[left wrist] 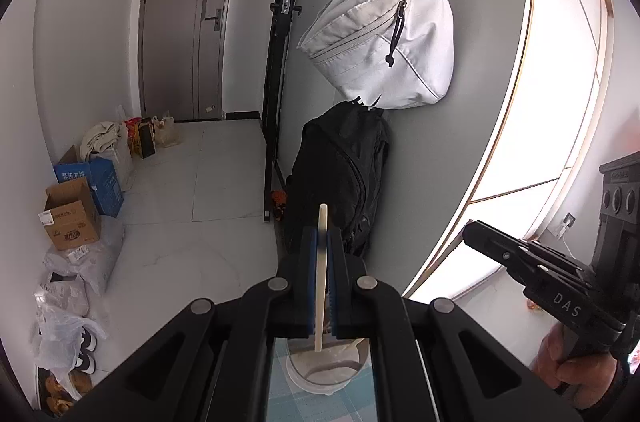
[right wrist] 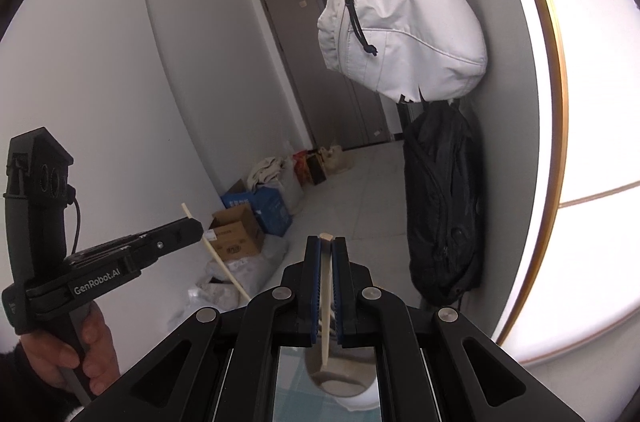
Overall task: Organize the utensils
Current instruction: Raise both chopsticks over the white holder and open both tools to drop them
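Left hand-held gripper (left wrist: pixel 320 242) is clamping one chopstick (left wrist: pixel 321 262) above the white cup (left wrist: pixel 320 374) | right hand-held gripper (right wrist: pixel 326 250) is clamping another chopstick (right wrist: pixel 326 302) above the same cup.

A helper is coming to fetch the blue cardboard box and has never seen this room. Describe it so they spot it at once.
Start at the grey door at the far end and follow the white wall beside it along the row of clutter on the floor. The blue cardboard box stands open against that wall, between a brown cardboard box and pale bags. It alone is blue, with white lettering.
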The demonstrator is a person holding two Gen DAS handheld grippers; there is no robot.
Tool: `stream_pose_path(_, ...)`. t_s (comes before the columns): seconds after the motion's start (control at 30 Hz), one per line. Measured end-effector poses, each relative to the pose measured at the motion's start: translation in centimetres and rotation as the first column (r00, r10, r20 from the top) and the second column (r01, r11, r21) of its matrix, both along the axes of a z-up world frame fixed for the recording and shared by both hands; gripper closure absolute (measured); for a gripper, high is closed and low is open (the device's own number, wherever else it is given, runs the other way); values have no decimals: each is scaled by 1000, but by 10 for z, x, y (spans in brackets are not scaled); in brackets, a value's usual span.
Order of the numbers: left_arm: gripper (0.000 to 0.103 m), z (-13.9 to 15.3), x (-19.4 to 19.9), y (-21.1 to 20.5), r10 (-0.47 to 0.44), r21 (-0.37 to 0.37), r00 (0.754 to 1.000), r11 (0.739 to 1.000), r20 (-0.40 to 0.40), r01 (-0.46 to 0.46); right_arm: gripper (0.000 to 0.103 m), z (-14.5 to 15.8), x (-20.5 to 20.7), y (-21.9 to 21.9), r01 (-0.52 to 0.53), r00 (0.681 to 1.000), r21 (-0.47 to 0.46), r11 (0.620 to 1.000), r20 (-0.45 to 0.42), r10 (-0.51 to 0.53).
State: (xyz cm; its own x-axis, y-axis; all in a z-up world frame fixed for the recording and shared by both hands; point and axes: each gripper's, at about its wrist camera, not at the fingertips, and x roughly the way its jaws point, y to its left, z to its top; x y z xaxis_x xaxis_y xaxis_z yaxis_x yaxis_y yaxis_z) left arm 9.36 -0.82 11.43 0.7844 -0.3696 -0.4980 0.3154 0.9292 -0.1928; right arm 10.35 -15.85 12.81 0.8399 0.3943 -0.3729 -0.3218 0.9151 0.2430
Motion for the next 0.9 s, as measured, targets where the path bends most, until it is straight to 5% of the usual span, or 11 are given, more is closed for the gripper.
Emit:
stream_pose_path(0.57,102,-56,42,-7,-67,12,996,998,-52,68,98,-35,65,10,-15,999,-67,998,-49,12)
stream_pose_path(0.9,102,-69,51,-17,-190,-11,974,982,-126,191,98,-65,74,17,-48,994,-92,995,-105,38)
